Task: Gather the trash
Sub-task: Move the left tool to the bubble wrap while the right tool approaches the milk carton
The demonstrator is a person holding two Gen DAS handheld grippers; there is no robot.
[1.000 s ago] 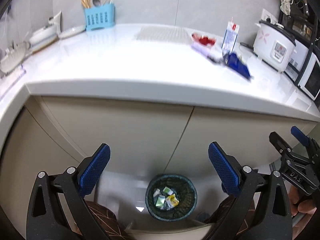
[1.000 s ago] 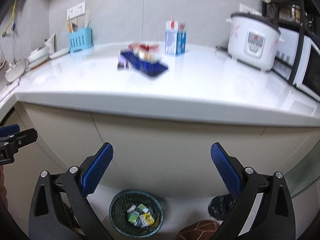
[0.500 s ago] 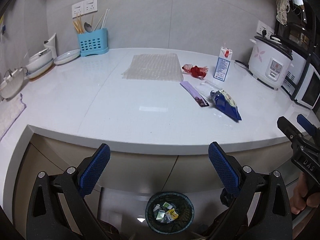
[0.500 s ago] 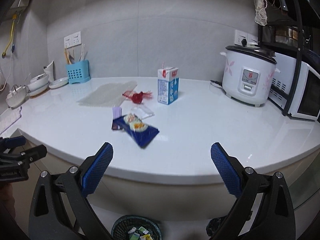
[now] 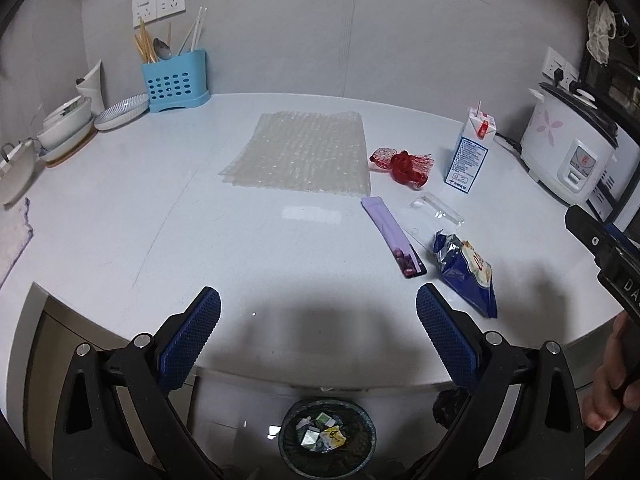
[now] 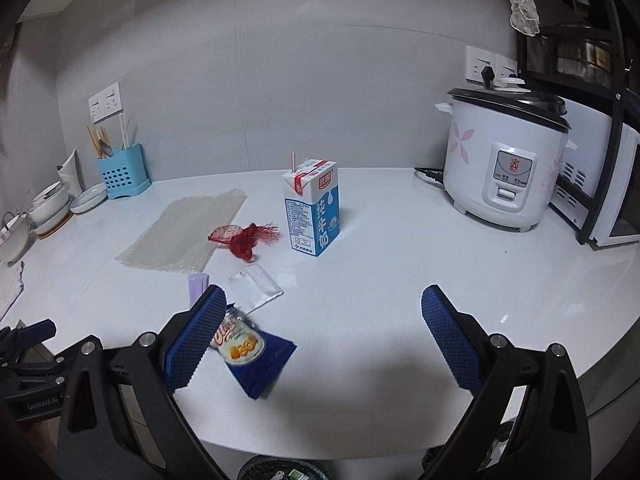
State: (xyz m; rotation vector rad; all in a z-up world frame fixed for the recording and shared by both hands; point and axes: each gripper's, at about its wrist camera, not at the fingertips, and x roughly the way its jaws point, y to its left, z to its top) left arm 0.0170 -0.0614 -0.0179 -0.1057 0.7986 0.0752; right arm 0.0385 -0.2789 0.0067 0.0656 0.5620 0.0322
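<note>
Approach phase is judged to be in hand: no litter is held yet, and both claws are poised over the near edge of the white worktop [image 5: 120,216]. The left claw [image 5: 318,330] is seen spread wide and empty; the right claw [image 6: 324,328] is likewise spread wide with nothing between its pads. The crumpled dark-blue foil snack bag [image 6: 256,354] lies flat just beside the right claw's left pad and partly hidden behind it, low and left of the gap rather than centred in it; in the left view the same bag [image 5: 468,274] is found right of and just beyond that claw's right pad. Further back are noted a flat lilac paper sachet [image 5: 392,236], a clear plastic wrapper [image 5: 436,214], a red mesh net scrap [image 5: 402,164], an upright blue-and-white milk carton with a straw [image 6: 314,214] and a sheet of clear bubble wrap [image 5: 304,154]. The dark mesh waste basket [image 5: 362,456], already holding scraps, stands on the floor below the worktop edge, beneath the left claw. The next move is judged to require a leftward shift of the right claw, then a descent until the bag sits between the pads, and a pinch on a raised fold, since flat foil may slip.
</note>
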